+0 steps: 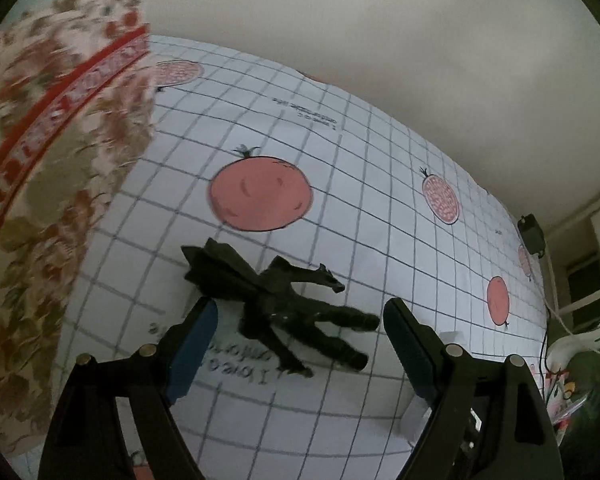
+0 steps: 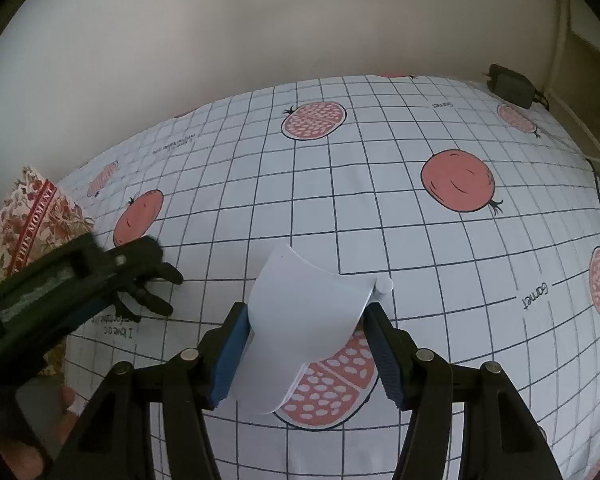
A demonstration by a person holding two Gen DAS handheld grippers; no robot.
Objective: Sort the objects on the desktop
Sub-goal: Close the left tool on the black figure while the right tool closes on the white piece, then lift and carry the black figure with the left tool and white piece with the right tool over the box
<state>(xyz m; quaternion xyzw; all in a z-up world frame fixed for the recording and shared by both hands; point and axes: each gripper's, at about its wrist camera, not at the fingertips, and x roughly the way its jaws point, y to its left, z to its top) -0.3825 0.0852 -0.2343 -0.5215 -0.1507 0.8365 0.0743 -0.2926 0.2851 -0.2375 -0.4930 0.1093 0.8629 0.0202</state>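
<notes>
A black toy dragon [image 1: 284, 300] lies on its side on the grid tablecloth [image 1: 340, 168]. My left gripper [image 1: 300, 306] stands open just over it, one blue pad on each side of the body and neither touching it. In the right wrist view, the left gripper's black frame [image 2: 72, 280] reaches in from the left, with the dragon's legs [image 2: 160, 302] poking out past it. My right gripper [image 2: 306, 312] is shut on a curved white plastic piece [image 2: 300, 320], which bows between its pads above the cloth.
A floral box with a red band [image 1: 52, 152] [image 2: 32, 216] stands at the table's left edge. A black power adapter [image 2: 512, 84] with its cable lies at the far right corner. A hand [image 2: 66, 396] shows at lower left. The wall runs behind the table.
</notes>
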